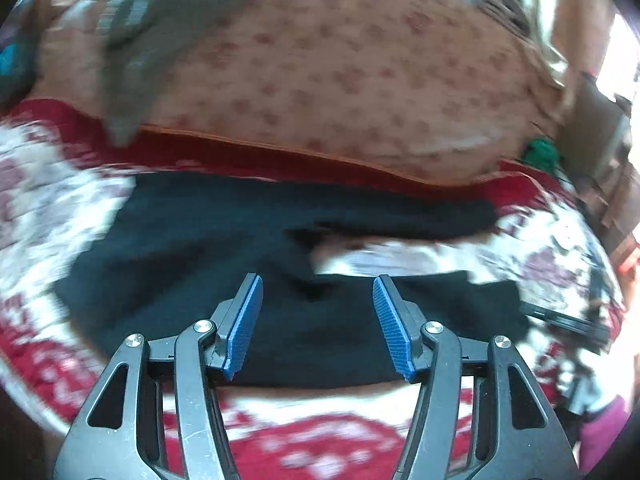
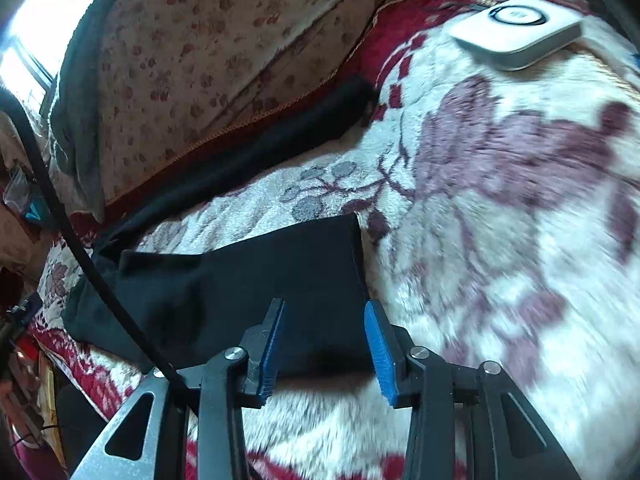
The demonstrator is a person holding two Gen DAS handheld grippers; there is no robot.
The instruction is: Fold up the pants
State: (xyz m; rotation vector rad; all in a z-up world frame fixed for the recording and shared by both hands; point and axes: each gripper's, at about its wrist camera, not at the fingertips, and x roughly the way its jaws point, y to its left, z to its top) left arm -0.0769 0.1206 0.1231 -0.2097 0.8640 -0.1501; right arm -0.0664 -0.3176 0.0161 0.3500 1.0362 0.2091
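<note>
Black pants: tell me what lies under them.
The black pants lie spread on a red and white floral blanket, visible all around them. Whatever sits beneath the fabric itself is covered.

Open blanket on the near side — clutter along the far edge

The floral blanket [image 2: 500, 208] lies bare right of the black pants [image 2: 256, 280]; a white device [image 2: 520, 32] sits at its far corner, a patterned cushion [image 1: 340, 72] walls off the back, and a black cable [image 2: 80, 248] crosses the right gripper [image 2: 324, 344] — its left side.
</note>
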